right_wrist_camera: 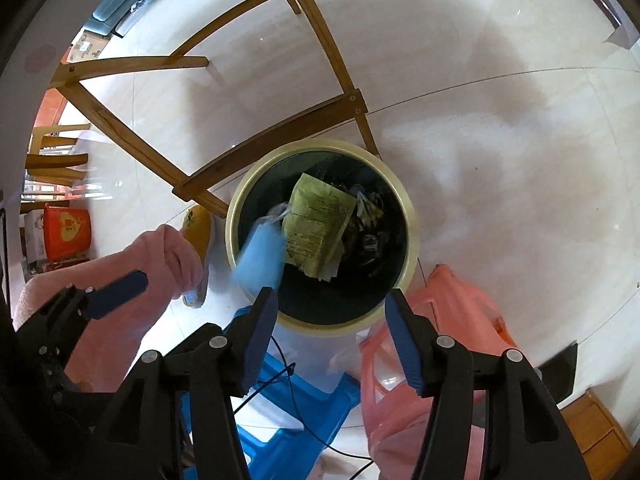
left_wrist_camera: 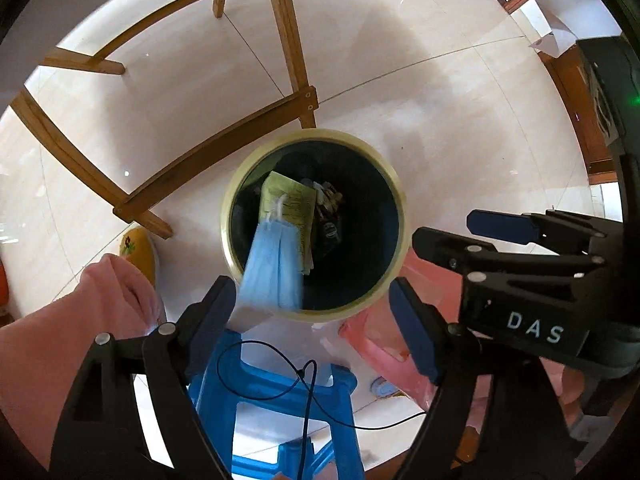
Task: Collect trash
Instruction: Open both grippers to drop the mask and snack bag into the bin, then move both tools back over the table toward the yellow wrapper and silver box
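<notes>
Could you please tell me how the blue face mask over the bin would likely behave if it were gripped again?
The blue face mask looks like thin pleated fabric, so probably floppy and very light. Motion-blurred over the bin, it likely flutters rather than drops straight. Its thin ear loops might snag.

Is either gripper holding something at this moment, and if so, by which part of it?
Nothing is held. The left gripper and the right gripper both stand open above the trash bin. The blue face mask and green packet are dropping in.

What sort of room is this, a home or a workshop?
Most likely a home, perhaps a dining or living area: pale tiled floor, wooden chair legs, plastic stools, and a household bin holding a blue face mask and wrappers.
</notes>
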A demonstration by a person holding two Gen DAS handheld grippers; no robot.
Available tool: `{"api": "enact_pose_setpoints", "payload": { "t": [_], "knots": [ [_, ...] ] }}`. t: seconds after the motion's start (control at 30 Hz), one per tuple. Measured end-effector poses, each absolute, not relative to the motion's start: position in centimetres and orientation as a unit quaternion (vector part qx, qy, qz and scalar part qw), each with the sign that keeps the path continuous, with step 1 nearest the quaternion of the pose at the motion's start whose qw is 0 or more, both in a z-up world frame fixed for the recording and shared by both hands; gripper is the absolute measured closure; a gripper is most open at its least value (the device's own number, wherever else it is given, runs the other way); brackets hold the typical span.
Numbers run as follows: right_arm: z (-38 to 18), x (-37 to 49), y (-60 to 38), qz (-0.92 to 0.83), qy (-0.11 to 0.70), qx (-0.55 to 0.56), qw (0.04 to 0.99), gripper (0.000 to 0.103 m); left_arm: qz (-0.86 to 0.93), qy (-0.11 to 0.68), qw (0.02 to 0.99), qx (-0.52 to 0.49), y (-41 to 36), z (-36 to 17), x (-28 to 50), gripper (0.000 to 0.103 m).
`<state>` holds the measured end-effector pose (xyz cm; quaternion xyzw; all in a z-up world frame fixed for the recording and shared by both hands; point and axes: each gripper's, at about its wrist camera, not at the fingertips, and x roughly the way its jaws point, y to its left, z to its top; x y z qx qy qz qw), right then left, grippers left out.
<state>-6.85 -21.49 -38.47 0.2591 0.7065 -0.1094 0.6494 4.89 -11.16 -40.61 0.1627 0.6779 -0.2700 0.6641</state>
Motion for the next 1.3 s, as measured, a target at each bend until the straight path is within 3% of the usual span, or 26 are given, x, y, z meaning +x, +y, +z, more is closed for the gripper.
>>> {"api": "enact_pose_setpoints", "payload": {
  "t": [0.43, 0.73, 1.13, 1.3],
  "knots": [
    [-37.5, -8.0, -21.5, -0.112, 0.706, 0.220, 0.664, 0.046, -0.283, 0.658, 0.675, 0.176, -10.8, -38.7, 3.7, 0.026],
    [-33.5, -9.4, -20.4, -0.104, 0.693, 0.198, 0.685, 0.046, -0.315, 0.634, 0.680, 0.192, -10.0, -34.5, 2.1, 0.027],
    [-21.3, -10.4, -17.2, -0.104, 0.644, 0.167, 0.739, 0.046, -0.394, 0.566, 0.702, 0.180, -7.5, -24.1, -0.7, 0.027],
    [-15.1, -10.7, -15.6, -0.110, 0.604, 0.148, 0.775, 0.046, -0.421, 0.504, 0.736, 0.165, -5.7, -18.1, -1.1, 0.027]
  ]
}}
